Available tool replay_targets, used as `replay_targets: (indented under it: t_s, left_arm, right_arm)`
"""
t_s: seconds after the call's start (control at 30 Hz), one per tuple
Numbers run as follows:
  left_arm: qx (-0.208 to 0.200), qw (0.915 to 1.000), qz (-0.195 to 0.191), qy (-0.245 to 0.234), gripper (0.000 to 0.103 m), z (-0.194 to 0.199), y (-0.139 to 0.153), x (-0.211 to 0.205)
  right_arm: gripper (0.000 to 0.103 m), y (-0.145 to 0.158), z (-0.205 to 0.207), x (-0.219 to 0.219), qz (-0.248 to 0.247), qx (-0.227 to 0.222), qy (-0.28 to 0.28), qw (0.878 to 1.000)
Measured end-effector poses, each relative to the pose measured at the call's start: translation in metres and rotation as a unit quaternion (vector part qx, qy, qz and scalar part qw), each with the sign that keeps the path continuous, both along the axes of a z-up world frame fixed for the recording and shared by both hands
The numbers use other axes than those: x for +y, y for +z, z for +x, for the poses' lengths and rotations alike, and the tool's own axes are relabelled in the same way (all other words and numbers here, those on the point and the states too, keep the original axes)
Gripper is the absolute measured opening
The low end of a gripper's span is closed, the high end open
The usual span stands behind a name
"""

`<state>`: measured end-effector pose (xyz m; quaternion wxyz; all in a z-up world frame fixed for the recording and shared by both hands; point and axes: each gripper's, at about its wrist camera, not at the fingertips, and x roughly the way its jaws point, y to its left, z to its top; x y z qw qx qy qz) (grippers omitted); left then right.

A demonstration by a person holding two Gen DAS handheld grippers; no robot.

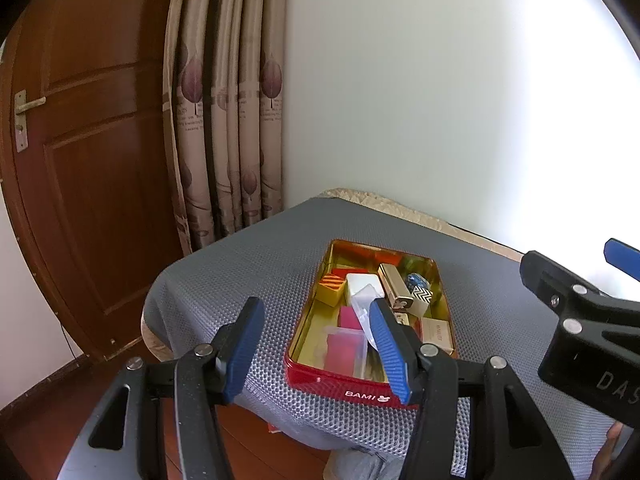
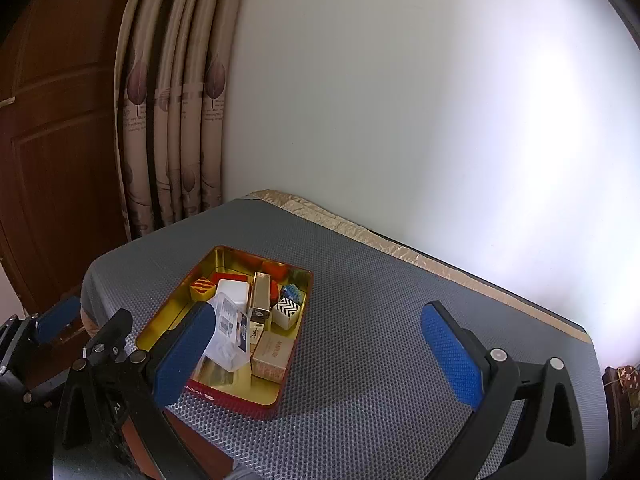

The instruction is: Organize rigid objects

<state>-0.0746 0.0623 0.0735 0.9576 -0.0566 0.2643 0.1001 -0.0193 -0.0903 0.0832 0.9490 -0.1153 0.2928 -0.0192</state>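
Observation:
A red BAMI tin [image 1: 348,389] with a gold inside lies open on the grey mat. In it are a striped orange block [image 1: 334,286], a white box [image 1: 362,285], a gold box [image 1: 394,282], a zigzag cube [image 1: 422,298], a clear plastic case [image 1: 346,344] and a beige box [image 1: 436,332]. My left gripper [image 1: 316,310] hovers open over the tin's near left edge, holding nothing. My right gripper [image 2: 320,314] stands wide open and holds nothing, above the mat just right of the tin [image 2: 240,400]. The same zigzag cube [image 2: 287,311] and clear case [image 2: 226,332] show there.
The grey mat [image 2: 400,320] covers a table with a beige cloth edge [image 2: 360,232] against a white wall. Behind on the left are a curtain [image 1: 224,120] and a wooden door [image 1: 88,160]. The table's near and left edges drop to a wooden floor [image 1: 48,400].

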Motion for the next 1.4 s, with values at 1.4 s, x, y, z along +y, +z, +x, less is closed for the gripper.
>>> replay_targets:
  t_s: [1.4]
  left_arm:
    - [0.007, 0.9998, 0.015, -0.014, 0.056, -0.0008, 0.0043, -0.0009]
  right_arm:
    - [0.102, -0.0046, -0.003, 0.0004, -0.012, -0.003, -0.009, 1.0]
